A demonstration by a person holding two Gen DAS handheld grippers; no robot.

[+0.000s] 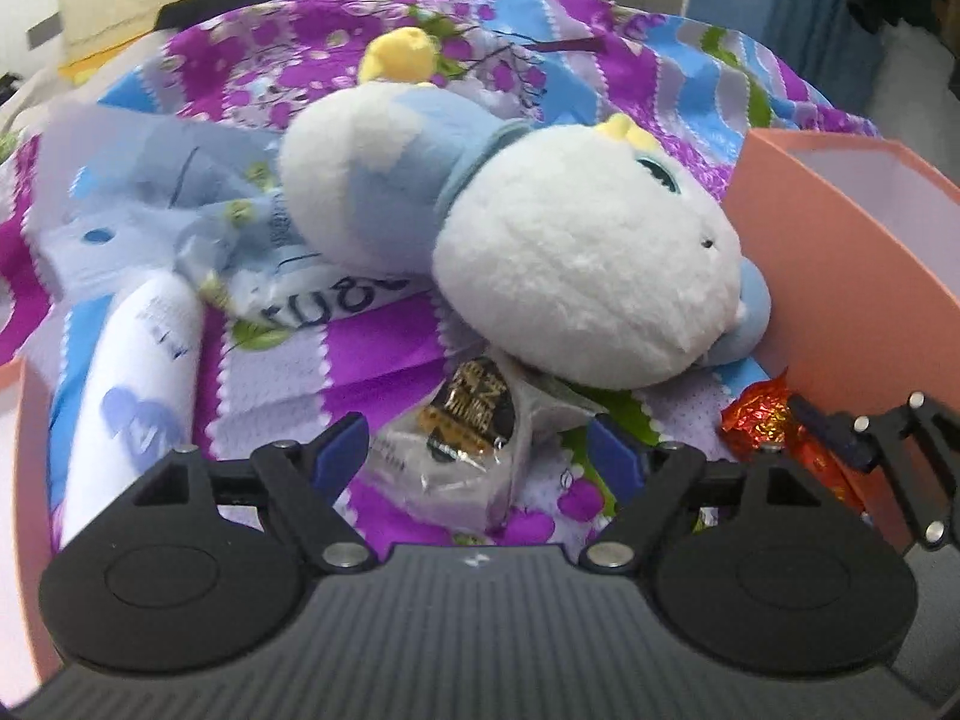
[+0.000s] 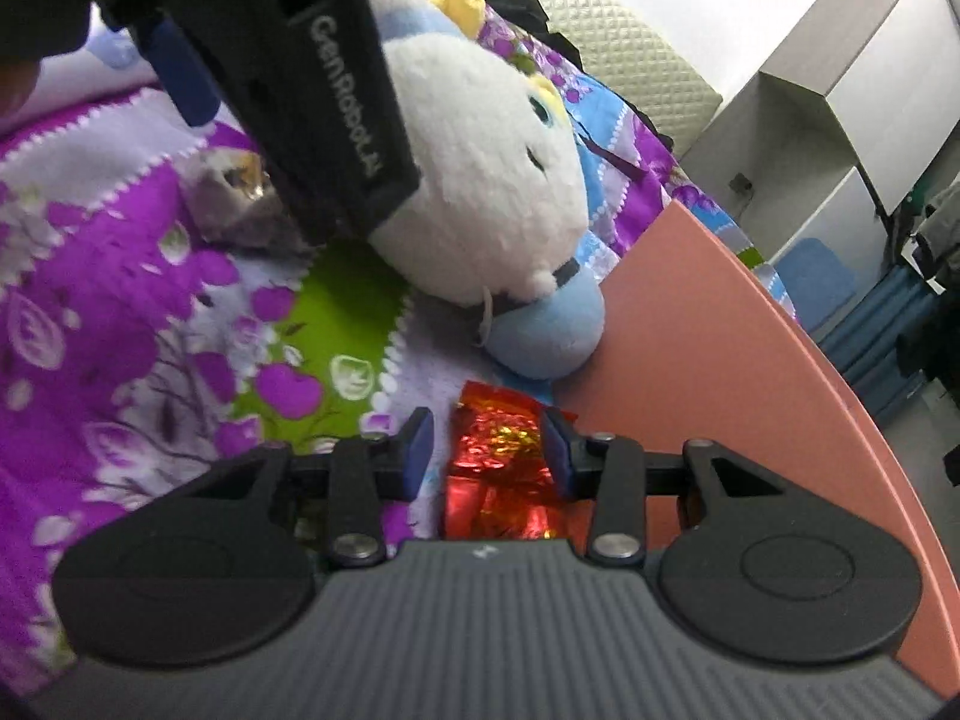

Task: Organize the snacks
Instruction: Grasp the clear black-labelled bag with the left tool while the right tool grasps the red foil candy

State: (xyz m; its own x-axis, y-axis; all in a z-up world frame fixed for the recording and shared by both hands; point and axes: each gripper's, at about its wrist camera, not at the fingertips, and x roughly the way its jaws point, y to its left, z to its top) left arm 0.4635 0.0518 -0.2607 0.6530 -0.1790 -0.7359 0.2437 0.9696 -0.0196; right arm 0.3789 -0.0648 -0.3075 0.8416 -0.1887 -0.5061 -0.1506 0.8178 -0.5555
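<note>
A clear snack packet with a black and gold label [image 1: 462,438] lies on the flowered bedspread, between the fingers of my open left gripper [image 1: 480,450]. A red foil snack [image 2: 501,462] lies beside the pink box [image 2: 708,360]; my right gripper [image 2: 489,456] is open around it, the right pad touching the foil. The red snack [image 1: 759,420] and the right gripper also show at the right of the left wrist view. The left gripper's body [image 2: 312,78] fills the top left of the right wrist view, with the clear packet [image 2: 234,198] partly hidden beneath it.
A white and blue plush toy [image 1: 540,252] lies just beyond both snacks, against the pink box [image 1: 840,276]. A white bottle [image 1: 138,384] and a pale plastic bag [image 1: 180,204] lie to the left. Another pink edge [image 1: 24,480] stands at far left.
</note>
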